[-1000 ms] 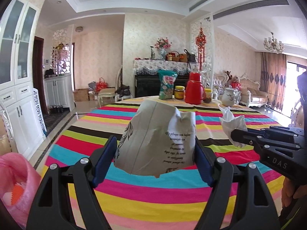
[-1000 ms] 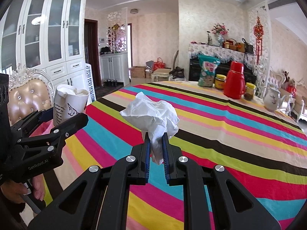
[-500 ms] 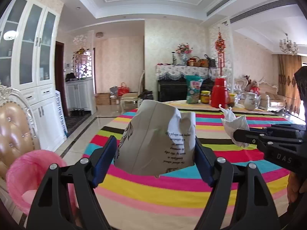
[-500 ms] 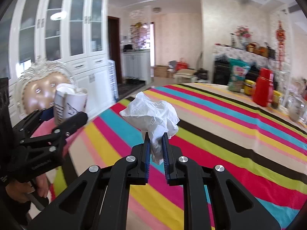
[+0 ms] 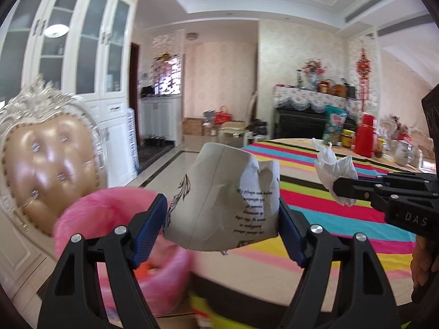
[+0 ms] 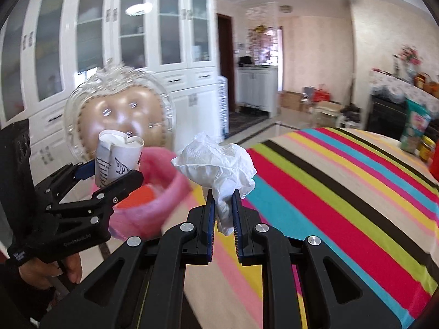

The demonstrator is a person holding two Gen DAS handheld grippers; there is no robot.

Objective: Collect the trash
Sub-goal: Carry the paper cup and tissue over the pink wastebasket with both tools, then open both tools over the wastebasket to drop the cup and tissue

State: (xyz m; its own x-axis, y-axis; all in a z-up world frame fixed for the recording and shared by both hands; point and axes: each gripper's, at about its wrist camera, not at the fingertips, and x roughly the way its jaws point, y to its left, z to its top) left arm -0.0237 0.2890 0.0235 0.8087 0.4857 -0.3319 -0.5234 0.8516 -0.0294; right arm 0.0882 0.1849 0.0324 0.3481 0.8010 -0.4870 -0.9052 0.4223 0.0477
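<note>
While the left tongs (image 5: 222, 219), spread wide, clamped a crushed paper cup (image 5: 223, 200) near the pink bin (image 6: 153, 192), the right tongs (image 6: 223, 216) pinched a soft, feather-light tissue (image 6: 219, 167) by its tail

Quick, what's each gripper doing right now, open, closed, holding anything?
Left gripper: closed on a crumpled white paper cup with dark printed lettering.
Right gripper: closed on a crumpled white tissue.
</note>
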